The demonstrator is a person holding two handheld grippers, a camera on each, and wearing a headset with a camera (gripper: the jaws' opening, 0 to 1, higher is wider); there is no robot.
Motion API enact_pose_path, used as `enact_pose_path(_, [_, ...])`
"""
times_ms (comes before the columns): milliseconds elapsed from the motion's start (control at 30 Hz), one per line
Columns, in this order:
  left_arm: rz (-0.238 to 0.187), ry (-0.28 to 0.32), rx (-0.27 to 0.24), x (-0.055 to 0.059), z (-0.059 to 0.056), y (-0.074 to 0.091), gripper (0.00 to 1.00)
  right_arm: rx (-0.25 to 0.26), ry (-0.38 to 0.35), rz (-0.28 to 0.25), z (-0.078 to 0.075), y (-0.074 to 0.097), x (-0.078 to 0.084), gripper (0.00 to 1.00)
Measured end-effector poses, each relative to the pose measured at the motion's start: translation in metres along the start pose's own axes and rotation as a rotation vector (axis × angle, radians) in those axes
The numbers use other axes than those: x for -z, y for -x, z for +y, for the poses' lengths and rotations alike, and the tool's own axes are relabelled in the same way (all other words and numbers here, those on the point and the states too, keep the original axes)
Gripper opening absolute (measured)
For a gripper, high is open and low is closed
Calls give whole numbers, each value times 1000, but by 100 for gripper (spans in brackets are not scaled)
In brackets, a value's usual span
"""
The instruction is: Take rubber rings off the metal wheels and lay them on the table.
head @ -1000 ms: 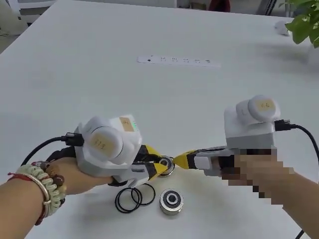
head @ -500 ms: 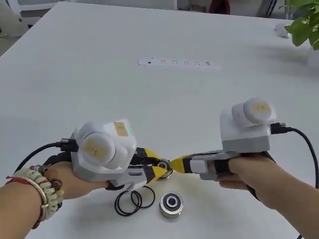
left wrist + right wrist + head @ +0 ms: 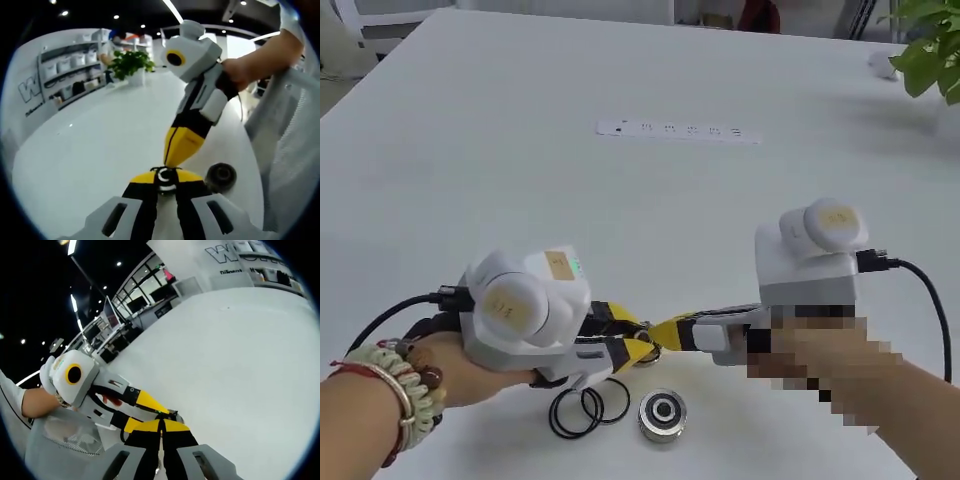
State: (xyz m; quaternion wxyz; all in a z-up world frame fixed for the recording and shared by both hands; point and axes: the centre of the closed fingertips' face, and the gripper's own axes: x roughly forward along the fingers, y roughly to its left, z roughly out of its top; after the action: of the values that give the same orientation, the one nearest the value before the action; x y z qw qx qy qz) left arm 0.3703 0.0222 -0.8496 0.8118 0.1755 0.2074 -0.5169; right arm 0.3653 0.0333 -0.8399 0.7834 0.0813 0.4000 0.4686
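My left gripper (image 3: 636,346) is shut on a small metal wheel (image 3: 649,349), held just above the white table (image 3: 620,220). In the left gripper view the wheel (image 3: 164,177) sits between my yellow-and-black jaws. My right gripper (image 3: 659,333) meets it tip to tip from the right, jaws shut, with what looks like a thin black rubber ring (image 3: 165,149) pinched at its tip. A second metal wheel (image 3: 663,414) lies flat on the table below them. Beside it lie loose black rubber rings (image 3: 584,408), overlapping.
A white power strip (image 3: 678,128) lies across the table further back. Green plant leaves (image 3: 932,48) hang in at the far right corner. Black cables (image 3: 928,300) trail from both grippers toward the near edge.
Both grippers stay joined at the held wheel and have drifted slightly toward me. The wheel on the table and the loose rings have not moved.
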Motion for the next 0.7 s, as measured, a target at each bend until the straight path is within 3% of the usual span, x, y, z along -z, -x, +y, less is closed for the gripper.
enact_pose_path(33, [0,2,-1,0,0,0,14,15,54,3,-3,-1,0,0])
enact_pose_path(133, [1,7,-7,0,0,0,14,17,29,3,-4,0,0,0])
enact_pose_path(233, [2,25,-13,-1,0,0,14,14,-21,-63,-7,6,-14,0])
enact_pose_path(367, [34,57,-11,-2,1,-1,14,32,5,-40,-10,6,-9,0])
enact_pose_path(467, [71,20,0,-2,-1,1,14,35,10,-39,-11,7,-9,0])
enact_pose_path(500, [71,-2,1,-4,-1,3,14,41,16,-37,-11,7,-9,0])
enact_pose_path(700, [24,0,26,-21,-3,12,21,47,9,-39,-13,9,-9,0])
